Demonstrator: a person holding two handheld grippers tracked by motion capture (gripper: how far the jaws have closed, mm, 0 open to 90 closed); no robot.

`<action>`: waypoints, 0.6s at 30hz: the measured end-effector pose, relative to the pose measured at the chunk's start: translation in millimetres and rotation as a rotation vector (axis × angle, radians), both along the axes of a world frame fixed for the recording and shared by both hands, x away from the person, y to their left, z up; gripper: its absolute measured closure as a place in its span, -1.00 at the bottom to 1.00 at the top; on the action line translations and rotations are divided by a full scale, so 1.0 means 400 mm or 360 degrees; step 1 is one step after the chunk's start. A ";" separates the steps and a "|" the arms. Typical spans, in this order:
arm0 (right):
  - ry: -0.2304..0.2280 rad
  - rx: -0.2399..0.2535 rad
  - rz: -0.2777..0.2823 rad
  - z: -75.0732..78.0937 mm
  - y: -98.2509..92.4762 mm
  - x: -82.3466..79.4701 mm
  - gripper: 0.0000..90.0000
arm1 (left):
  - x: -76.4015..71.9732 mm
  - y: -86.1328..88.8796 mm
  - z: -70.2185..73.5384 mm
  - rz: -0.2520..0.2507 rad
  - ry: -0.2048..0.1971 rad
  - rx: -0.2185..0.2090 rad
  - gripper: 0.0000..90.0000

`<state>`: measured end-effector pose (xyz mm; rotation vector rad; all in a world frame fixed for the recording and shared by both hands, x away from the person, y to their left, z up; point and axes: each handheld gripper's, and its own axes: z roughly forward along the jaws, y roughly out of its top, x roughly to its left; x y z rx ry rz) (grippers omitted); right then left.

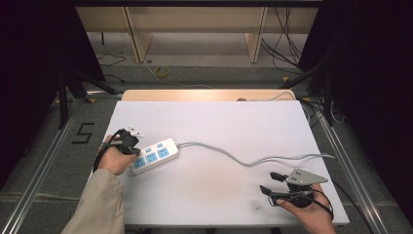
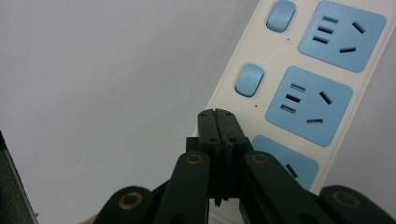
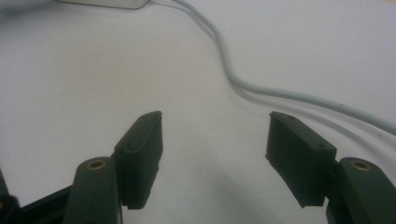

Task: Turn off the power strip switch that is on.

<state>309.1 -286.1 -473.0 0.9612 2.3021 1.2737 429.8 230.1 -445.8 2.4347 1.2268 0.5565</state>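
Note:
A white power strip [image 1: 155, 156] with three blue sockets lies at the left of the white table [image 1: 219, 122]. Its grey cable [image 1: 243, 161] snakes off to the right. My left gripper [image 1: 135, 153] is shut, with nothing between its jaws. In the left gripper view its tips [image 2: 218, 116] sit over the power strip [image 2: 299, 93] on the switch side, below two blue switches; I cannot tell whether they touch it. My right gripper [image 1: 268, 181] rests open near the front right corner. Its jaws [image 3: 215, 123] stand wide over bare table, short of the cable [image 3: 243, 84].
The table's front edge runs just under both hands. A wooden strip [image 1: 204, 94] borders the far edge. Beyond it the floor holds loose cables [image 1: 160, 72] and wooden shelf legs [image 1: 139, 44]. Dark stands [image 1: 63, 92] flank both sides.

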 end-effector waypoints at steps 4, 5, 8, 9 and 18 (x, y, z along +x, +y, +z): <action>0.0001 -0.0002 0.0001 0.000 0.000 0.000 -0.18 | 0.000 -0.001 0.000 -0.0002 0.0000 0.0004 1.00; 0.0000 0.0000 0.0000 0.000 0.000 0.000 -0.18 | 0.000 -0.001 0.000 -0.0003 -0.0001 0.0006 1.00; 0.0001 -0.0001 0.0000 0.000 0.000 0.000 -0.18 | -0.001 -0.002 -0.001 -0.0004 -0.0008 0.0010 1.00; 0.0001 -0.0003 0.0001 0.000 0.000 0.000 -0.18 | -0.001 -0.003 -0.001 -0.0009 -0.0006 0.0015 1.00; -0.0001 -0.0001 0.0002 0.000 0.000 -0.001 -0.18 | -0.001 -0.004 -0.001 -0.0003 -0.0003 0.0026 1.00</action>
